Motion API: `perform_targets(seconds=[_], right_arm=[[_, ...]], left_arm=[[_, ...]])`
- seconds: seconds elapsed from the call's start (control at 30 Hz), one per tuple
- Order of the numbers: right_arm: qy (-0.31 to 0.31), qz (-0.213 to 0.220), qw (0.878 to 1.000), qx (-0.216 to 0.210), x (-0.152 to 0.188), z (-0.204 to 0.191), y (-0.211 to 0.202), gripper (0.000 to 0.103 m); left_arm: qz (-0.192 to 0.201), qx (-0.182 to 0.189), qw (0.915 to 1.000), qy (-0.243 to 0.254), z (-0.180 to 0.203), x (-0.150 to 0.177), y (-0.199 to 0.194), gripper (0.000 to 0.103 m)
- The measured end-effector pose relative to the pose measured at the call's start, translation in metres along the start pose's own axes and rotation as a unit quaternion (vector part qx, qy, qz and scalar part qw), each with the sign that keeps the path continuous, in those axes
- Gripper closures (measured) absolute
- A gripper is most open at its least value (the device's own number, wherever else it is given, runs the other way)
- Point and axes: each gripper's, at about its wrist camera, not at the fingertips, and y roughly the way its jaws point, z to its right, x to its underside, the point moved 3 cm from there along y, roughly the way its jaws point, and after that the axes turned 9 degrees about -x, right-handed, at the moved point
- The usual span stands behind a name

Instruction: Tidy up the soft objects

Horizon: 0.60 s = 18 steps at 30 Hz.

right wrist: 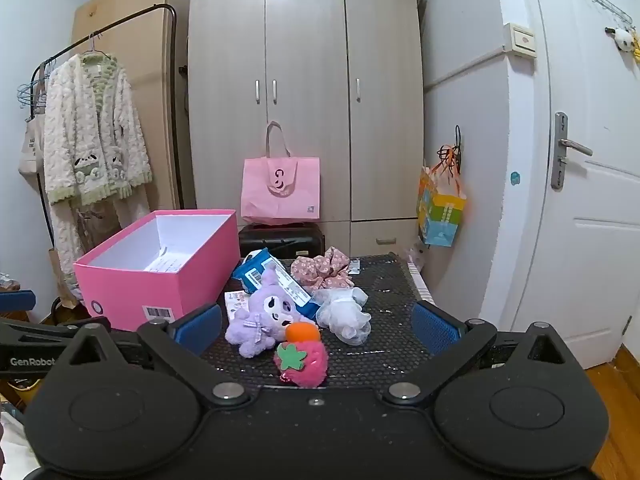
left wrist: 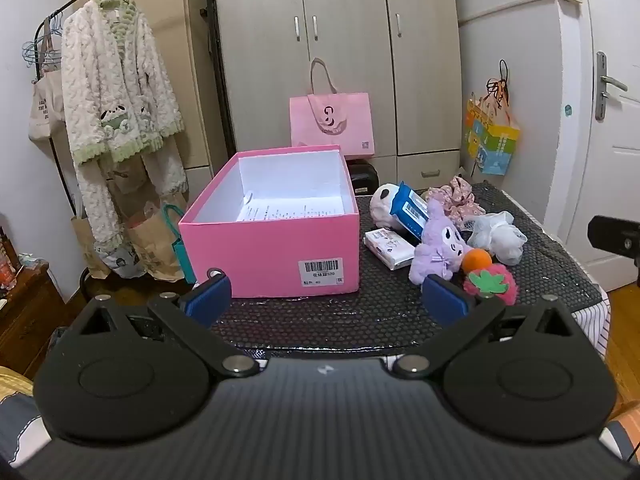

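Left gripper [left wrist: 326,300] gapes empty, the pink box [left wrist: 276,256] just ahead. Right gripper [right wrist: 316,324] gapes empty too, the strawberry plush [right wrist: 304,362] between its fingers. Only the left view shows a panda plush [left wrist: 382,204] beyond.

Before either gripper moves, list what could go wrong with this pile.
The toys overlap: lifting the purple plush could drag the orange ball off the mat. The strawberry plush sits at the near edge and may get knocked off. The blue wipes pack leans loosely and could slide.

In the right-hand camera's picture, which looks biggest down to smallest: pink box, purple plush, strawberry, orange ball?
Pink box
Purple plush
Strawberry, though it lies nearest the camera, so this is unsure
Orange ball
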Motion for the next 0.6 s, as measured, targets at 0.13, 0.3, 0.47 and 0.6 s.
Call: perform_targets(seconds=[0.13, 0.3, 0.47, 0.6], right_arm=[[0.0, -0.003, 1.0, -0.001, -0.001, -0.001, -0.001, 0.0], [-0.002, -0.008, 1.0, -0.002, 0.004, 0.0, 0.002, 0.0], [0.003, -0.006, 1.0, 0.0, 0.007, 0.004, 0.007, 0.0], [0.0, -0.014, 1.0, 0.009, 0.006, 0.001, 0.009, 0.0]], left_arm=[[-0.002, -0.001, 1.0, 0.004, 0.002, 0.001, -0.001, 0.0], [-0.01, 0.003, 0.9999, 0.005, 0.007, 0.005, 0.006, 0.0], [-0.014, -0.004, 0.9999, -0.007, 0.002, 0.002, 0.01, 0.0], [-0.023, 0.01, 0.9996, -0.011, 0.002, 0.004, 0.019, 0.0]])
